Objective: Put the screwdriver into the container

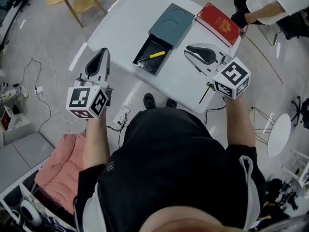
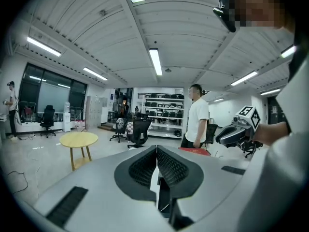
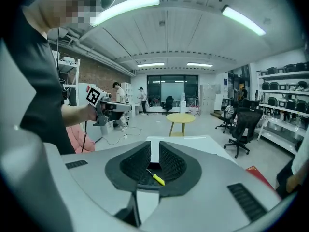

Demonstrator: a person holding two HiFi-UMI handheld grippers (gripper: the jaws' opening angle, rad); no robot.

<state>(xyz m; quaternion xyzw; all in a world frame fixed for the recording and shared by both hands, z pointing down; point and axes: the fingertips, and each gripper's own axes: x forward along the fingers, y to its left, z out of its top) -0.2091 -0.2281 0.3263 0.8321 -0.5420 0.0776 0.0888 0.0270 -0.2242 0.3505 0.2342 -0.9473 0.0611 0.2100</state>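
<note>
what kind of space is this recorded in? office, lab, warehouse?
Probably an open-plan lab or workshop office: stocked storage shelving, rolling office chairs, and a white worktable standing in open floor space.

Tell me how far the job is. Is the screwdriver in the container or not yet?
Done: the screwdriver lies inside the open container on the table.

In hand: nothing. The left gripper has its jaws together and empty. The right gripper has its jaws a little apart with nothing between them. Neither touches the container.

Left: nothing of the task, as far as I can see. The container's lid is open.
</note>
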